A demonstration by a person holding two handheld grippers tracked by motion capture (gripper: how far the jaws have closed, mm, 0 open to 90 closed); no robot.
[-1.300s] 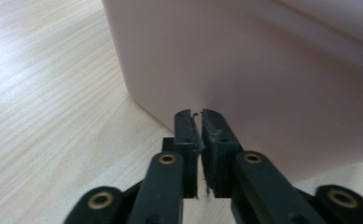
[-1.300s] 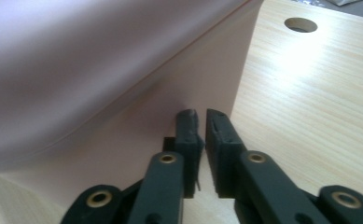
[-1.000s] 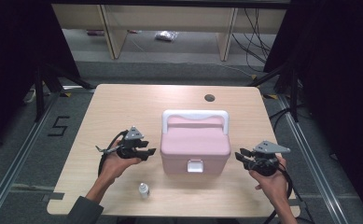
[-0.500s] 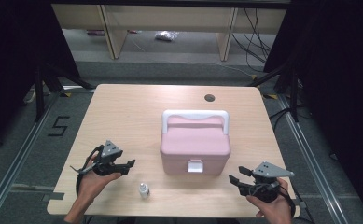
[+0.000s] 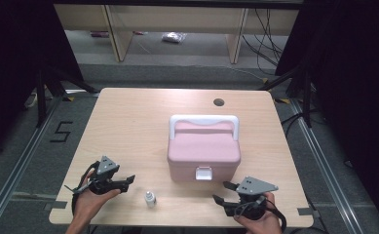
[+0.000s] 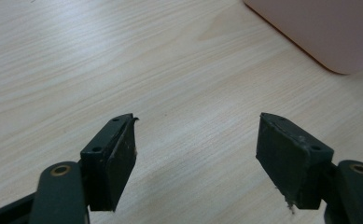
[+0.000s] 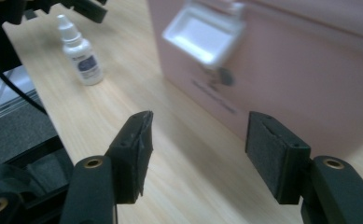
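Now the pink box sits closed mid-desk, the small dropper bottle just off its front left corner. Both hand-held grippers, left and right, have just been opening; nothing lies between their jaws. A careless sweep beside the box could topple the bottle.

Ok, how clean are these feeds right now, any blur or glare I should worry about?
Right gripper view: the pink box and its white latch are smeared by blur, while the dropper bottle reads fairly sharp. Left gripper view: crisp on the table, soft shadow under the left gripper. High view: evenly lit table, no glare, dark surroundings at both sides.
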